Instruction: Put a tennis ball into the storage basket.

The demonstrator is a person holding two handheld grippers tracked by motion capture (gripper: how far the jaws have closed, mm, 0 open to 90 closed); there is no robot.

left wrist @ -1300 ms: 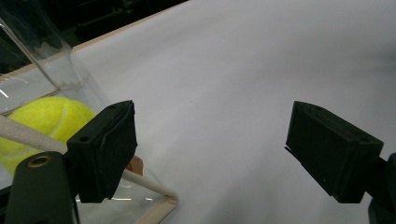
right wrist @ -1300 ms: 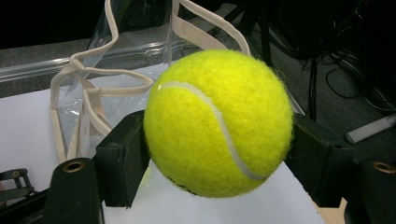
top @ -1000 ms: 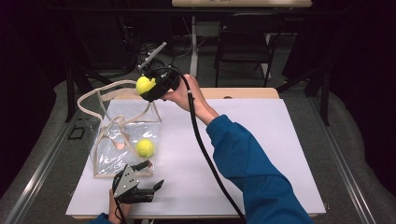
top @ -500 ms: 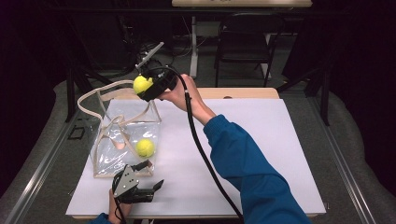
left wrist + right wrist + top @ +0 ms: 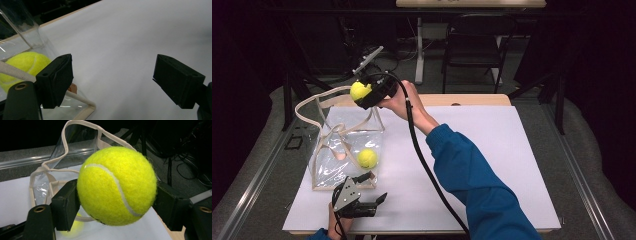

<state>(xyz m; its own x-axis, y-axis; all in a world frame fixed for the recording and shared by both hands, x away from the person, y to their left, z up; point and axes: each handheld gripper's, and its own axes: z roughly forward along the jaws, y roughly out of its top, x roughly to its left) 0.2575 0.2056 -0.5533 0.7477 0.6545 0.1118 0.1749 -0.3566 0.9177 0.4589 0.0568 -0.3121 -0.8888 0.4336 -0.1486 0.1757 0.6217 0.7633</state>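
My right gripper (image 5: 362, 95) is shut on a yellow tennis ball (image 5: 358, 90), held in the air above the far end of a clear plastic bag (image 5: 337, 150) with cream straps. In the right gripper view the ball (image 5: 117, 177) sits squeezed between both jaws of that gripper (image 5: 117, 205), with the bag (image 5: 62, 152) beyond and below. A second tennis ball (image 5: 367, 158) lies inside the bag. My left gripper (image 5: 377, 186) rests low at the bag's near right corner, open. Its view shows the gripper (image 5: 116, 78) with wide jaws, the left one beside the bag's strap and the bagged ball (image 5: 22, 65).
A white sheet (image 5: 492, 160) covers the wooden table, bare to the right of the bag. The person's blue sleeve (image 5: 472, 180) and the right gripper's black cable cross the middle. A dark chair (image 5: 472, 50) and cables stand beyond the far edge.
The right gripper with its ball has edged slightly left over the bag's far end. The left gripper has stayed put.
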